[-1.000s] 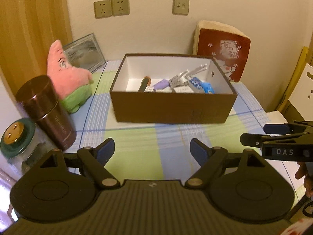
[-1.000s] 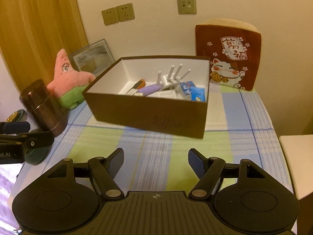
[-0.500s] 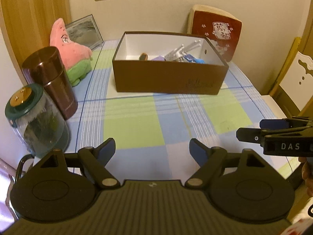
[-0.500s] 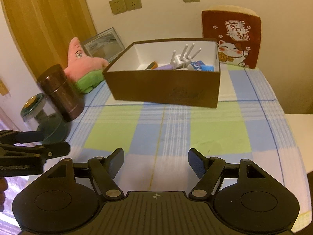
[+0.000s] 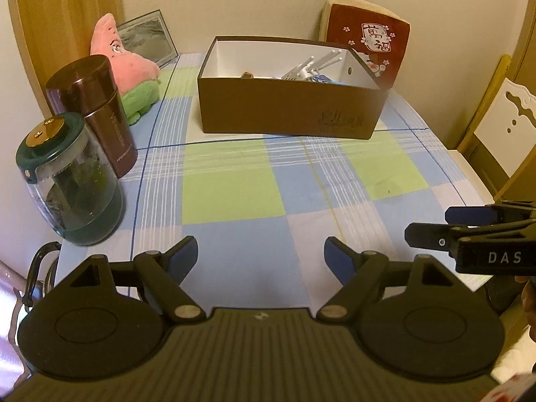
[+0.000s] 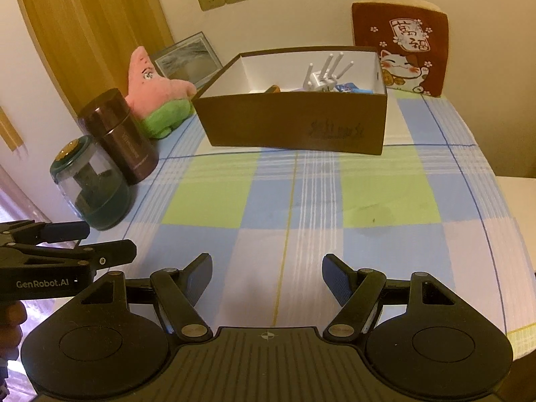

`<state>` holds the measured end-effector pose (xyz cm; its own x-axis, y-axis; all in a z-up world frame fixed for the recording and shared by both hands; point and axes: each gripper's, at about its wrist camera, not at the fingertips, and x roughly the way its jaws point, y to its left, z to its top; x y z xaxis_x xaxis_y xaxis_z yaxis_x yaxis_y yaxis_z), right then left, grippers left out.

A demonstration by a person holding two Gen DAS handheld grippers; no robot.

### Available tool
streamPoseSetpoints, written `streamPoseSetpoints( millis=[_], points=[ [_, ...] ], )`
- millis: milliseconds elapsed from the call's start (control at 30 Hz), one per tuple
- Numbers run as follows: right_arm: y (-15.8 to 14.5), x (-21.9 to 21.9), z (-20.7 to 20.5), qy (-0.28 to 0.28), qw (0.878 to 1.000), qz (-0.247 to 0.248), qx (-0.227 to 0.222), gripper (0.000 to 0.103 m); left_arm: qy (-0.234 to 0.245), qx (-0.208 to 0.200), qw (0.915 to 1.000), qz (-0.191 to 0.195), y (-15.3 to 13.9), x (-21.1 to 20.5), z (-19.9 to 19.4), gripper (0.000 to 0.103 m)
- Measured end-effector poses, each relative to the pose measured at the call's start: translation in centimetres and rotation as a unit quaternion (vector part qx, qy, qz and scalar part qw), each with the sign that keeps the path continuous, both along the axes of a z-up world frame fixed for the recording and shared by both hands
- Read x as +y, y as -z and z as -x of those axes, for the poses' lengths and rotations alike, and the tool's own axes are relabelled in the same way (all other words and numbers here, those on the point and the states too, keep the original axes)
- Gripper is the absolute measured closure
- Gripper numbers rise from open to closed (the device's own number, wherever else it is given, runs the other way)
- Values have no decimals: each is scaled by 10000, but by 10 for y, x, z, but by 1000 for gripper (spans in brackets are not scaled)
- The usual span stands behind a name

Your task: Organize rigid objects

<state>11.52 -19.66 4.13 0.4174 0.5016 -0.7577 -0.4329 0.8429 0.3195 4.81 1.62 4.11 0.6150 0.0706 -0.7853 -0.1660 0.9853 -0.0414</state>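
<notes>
A brown cardboard box (image 5: 288, 107) (image 6: 294, 122) stands at the far side of the checked tablecloth. Inside it I see a white router with antennas (image 5: 313, 67) (image 6: 323, 75), blue packets (image 6: 350, 87) and other small items, mostly hidden by the front wall. My left gripper (image 5: 260, 254) hangs open over the near cloth, nothing between its fingers. My right gripper (image 6: 267, 274) is also open and empty, well short of the box. Each gripper shows from the side in the other's view, the right gripper (image 5: 449, 224) and the left gripper (image 6: 87, 241).
On the left stand a green-lidded glass jar (image 5: 67, 181) (image 6: 88, 187) and a maroon canister (image 5: 97, 114) (image 6: 120, 134). Behind them lie a pink plush (image 5: 127, 70) (image 6: 157, 93) and a picture frame (image 5: 147, 38). A red cat cushion (image 6: 402, 47) leans on the wall. A chair (image 5: 502, 124) stands right.
Both grippers have drawn back from the box toward the near table edge, so the box looks smaller and more cloth shows. The jar and canister have come further into view. Jaws unchanged.
</notes>
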Motion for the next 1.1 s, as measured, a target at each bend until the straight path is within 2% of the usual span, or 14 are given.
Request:
streamPoseSetpoints(
  millis=[1100],
  points=[
    [3,7,9,-31,10000,60,46,33,28,-22,10000,20,-2,1,10,23]
  ],
)
